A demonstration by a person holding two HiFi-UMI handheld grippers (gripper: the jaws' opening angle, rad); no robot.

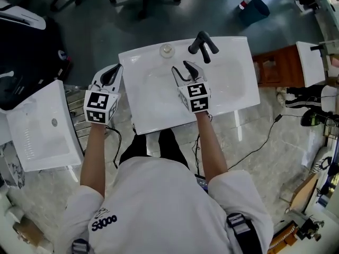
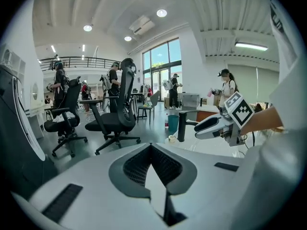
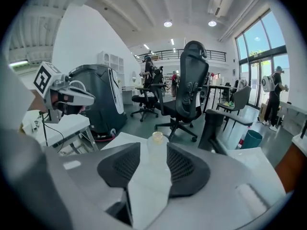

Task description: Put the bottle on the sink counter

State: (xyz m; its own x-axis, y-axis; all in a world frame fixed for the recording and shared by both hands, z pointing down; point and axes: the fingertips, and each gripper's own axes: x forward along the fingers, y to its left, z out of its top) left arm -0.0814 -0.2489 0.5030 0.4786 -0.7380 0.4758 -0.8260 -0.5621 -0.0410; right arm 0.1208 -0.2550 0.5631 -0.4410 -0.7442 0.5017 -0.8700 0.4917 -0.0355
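A small clear bottle (image 1: 166, 50) with a pale cap stands upright on the back rim of the white sink (image 1: 148, 115), left of the black faucet (image 1: 202, 45). My right gripper (image 1: 181, 67) hovers over the basin and points at the bottle. In the right gripper view the bottle (image 3: 157, 138) shows beyond the right gripper (image 3: 153, 150), whose jaws stand partly apart with nothing between them. My left gripper (image 1: 116, 69) hangs just off the sink's left edge. In its own view the left gripper (image 2: 151, 146) has its tips together and holds nothing; the bottle (image 2: 171, 139) is far ahead.
A second white sink (image 1: 37, 126) lies at the left with a metal rack (image 1: 79, 120) beside it. A wooden cabinet (image 1: 278, 65) stands right of the sink, and a cable (image 1: 265, 142) runs over the tiled floor. Office chairs (image 3: 184, 95) and people stand farther off.
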